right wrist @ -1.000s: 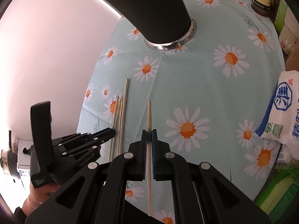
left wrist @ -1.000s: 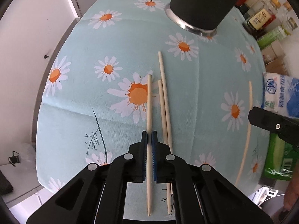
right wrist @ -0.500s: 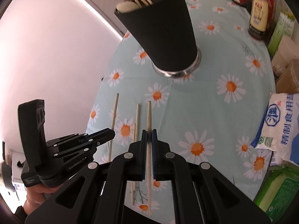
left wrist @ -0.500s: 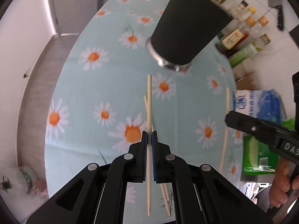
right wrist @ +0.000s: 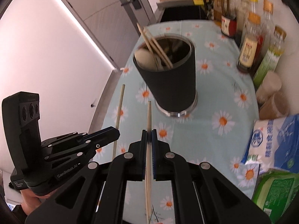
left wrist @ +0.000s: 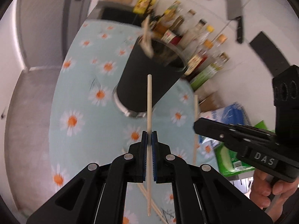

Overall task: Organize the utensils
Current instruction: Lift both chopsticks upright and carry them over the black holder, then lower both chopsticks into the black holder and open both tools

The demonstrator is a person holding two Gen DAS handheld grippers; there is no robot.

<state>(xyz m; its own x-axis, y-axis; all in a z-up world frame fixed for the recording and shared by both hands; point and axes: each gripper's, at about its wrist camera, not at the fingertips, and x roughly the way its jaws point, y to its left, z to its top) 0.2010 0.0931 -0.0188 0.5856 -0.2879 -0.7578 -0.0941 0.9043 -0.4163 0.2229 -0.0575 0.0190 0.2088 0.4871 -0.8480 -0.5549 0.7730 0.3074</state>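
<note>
My left gripper (left wrist: 149, 133) is shut on a pale wooden chopstick (left wrist: 149, 100), held up off the daisy tablecloth (left wrist: 78, 97). The stick's far tip lies over the side of the black utensil cup (left wrist: 142, 78). My right gripper (right wrist: 149, 132) is shut on a second chopstick (right wrist: 149, 115), its tip just left of the cup's (right wrist: 172, 82) base. The cup holds several chopsticks and a pale spoon. The right wrist view has the left gripper (right wrist: 116, 132) with its stick (right wrist: 120, 108) at lower left. Loose chopsticks (left wrist: 155, 208) lie on the cloth under the left gripper.
Sauce bottles (right wrist: 248, 43) line the table's far right edge. A blue-and-white bag (right wrist: 271, 140) and a green packet (right wrist: 276, 188) lie at the right. A cleaver (left wrist: 234, 16) hangs on the wall behind. The table's left edge (right wrist: 104, 100) drops to the floor.
Both grippers have risen off the cloth, each with its chopstick, and tilted up. The cup's open top has come into view. The left view now shows motion blur.
</note>
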